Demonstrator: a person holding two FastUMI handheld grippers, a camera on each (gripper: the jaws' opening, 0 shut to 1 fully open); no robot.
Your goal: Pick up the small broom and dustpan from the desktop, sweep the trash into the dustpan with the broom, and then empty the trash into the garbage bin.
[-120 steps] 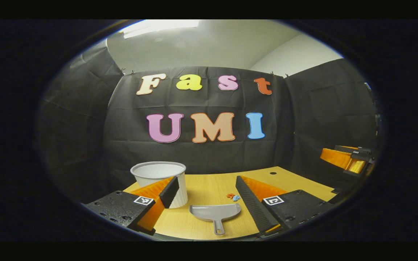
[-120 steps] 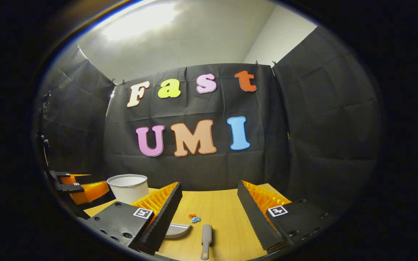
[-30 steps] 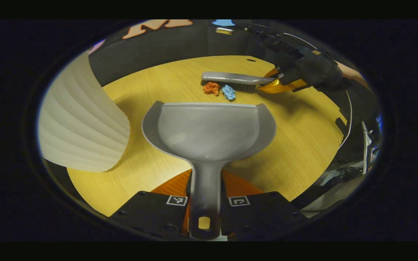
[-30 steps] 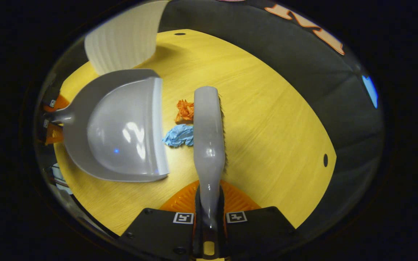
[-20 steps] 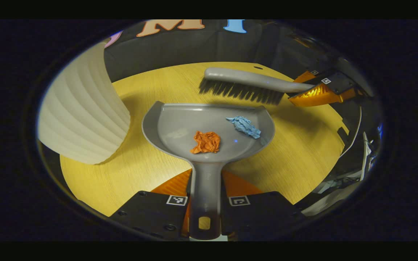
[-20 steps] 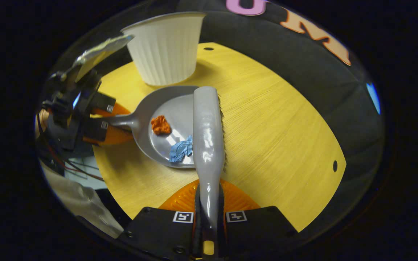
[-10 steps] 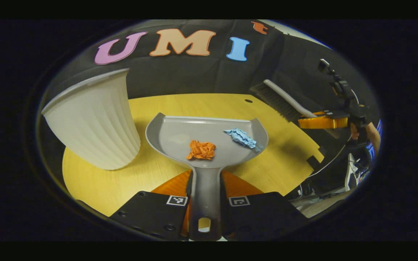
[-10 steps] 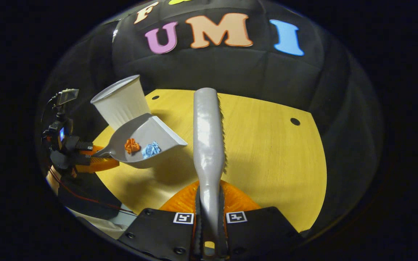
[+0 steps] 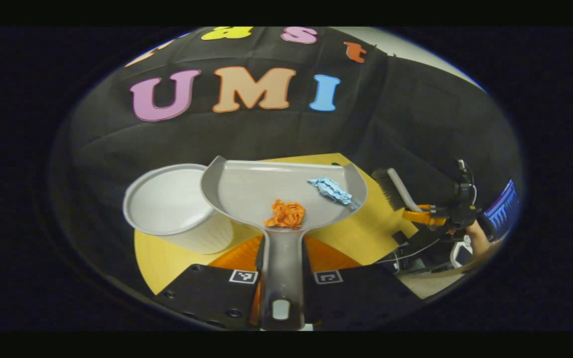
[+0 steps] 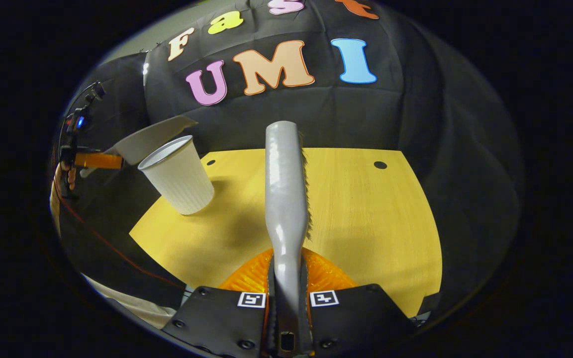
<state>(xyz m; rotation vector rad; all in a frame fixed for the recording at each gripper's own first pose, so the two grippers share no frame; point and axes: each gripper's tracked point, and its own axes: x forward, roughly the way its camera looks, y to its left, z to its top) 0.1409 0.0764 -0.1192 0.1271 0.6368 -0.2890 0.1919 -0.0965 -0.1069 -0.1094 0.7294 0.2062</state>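
Note:
My left gripper (image 9: 281,266) is shut on the handle of the grey dustpan (image 9: 266,184), held level in the air. A crumpled orange scrap (image 9: 285,214) and a blue scrap (image 9: 331,189) lie in its pan. The white ribbed garbage bin (image 9: 169,201) stands just left of and below the pan, its opening visible. My right gripper (image 10: 286,286) is shut on the grey broom (image 10: 285,174), bristles to the right, above the table. In the right gripper view the dustpan (image 10: 149,136) hangs above the bin (image 10: 179,174), with the left gripper (image 10: 92,160) behind it.
The yellow wooden table (image 10: 366,214) has two small holes near its far edge, and the black cloth wall rises behind it. In the left gripper view the broom (image 9: 398,186) and the right gripper (image 9: 423,215) sit far right, with a person's hand (image 9: 475,238) behind.
The dustpan with both scraps has risen well above the table and come level with the bin's rim. The broom has drawn back and away to the right.

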